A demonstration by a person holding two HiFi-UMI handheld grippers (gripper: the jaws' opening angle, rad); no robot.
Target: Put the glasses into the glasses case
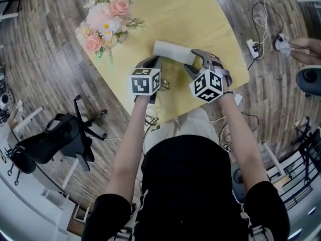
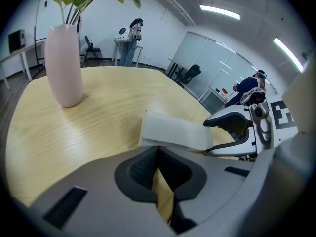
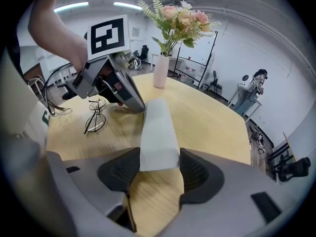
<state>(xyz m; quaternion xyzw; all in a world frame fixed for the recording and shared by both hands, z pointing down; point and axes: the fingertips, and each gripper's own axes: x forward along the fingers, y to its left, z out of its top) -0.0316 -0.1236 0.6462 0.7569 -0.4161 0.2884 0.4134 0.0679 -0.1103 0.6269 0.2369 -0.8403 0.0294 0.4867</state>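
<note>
A pale grey, slab-like case (image 3: 158,132) is laid flat on the table (image 2: 108,112). Its long axis is pointed roughly at the vase (image 2: 64,65). Its end farthest from the vase is clamped between the right gripper's (image 3: 159,158) fingers. The left gripper's (image 2: 158,149) fingers are pressed together, empty, at the vase-ward end. Thin wire glasses (image 3: 96,116) are seen beside the case.

pale wooden table (image 1: 200,24) under the left gripper (image 1: 152,63); wood-plank floor (image 1: 50,59) all round it; a black office chair (image 1: 55,134) on the floor left of that gripper; a pink vase (image 2: 64,65) of flowers (image 1: 108,24) beyond it; cables (image 1: 260,16) and a power strip (image 1: 252,48) right of the right gripper (image 1: 195,59); white walls (image 2: 98,28), glass partitions (image 2: 207,58), ceiling strip lights (image 2: 219,12)
</note>
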